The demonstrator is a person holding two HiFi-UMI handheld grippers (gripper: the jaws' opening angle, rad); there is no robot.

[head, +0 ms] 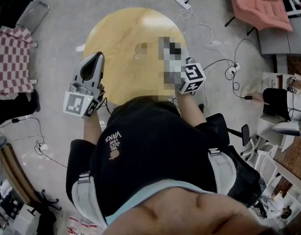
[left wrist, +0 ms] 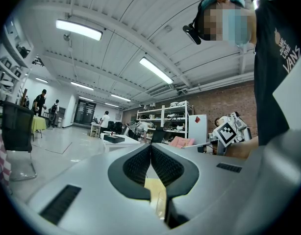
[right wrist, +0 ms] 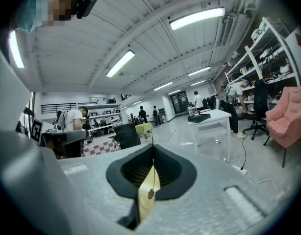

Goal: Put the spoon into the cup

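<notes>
A round wooden table (head: 116, 33) lies below me in the head view. On it stands a small tan cup (head: 140, 48). I cannot make out the spoon in any view. My left gripper (head: 97, 58) hangs over the table's left edge, tilted up toward the ceiling, its jaws shut with nothing between them (left wrist: 150, 147). My right gripper (right wrist: 153, 158) is shut too and holds nothing. In the head view only its marker cube (head: 192, 78) shows at the table's right edge; a mosaic patch hides its jaws. A sliver of table shows through its jaw gap.
Cables and a power strip (head: 182, 1) lie on the floor behind the table. A checkered cloth (head: 11, 60) is at the left and a pink chair (head: 261, 4) at the back right. The gripper views show shelves, a white table (right wrist: 212, 116) and people far off.
</notes>
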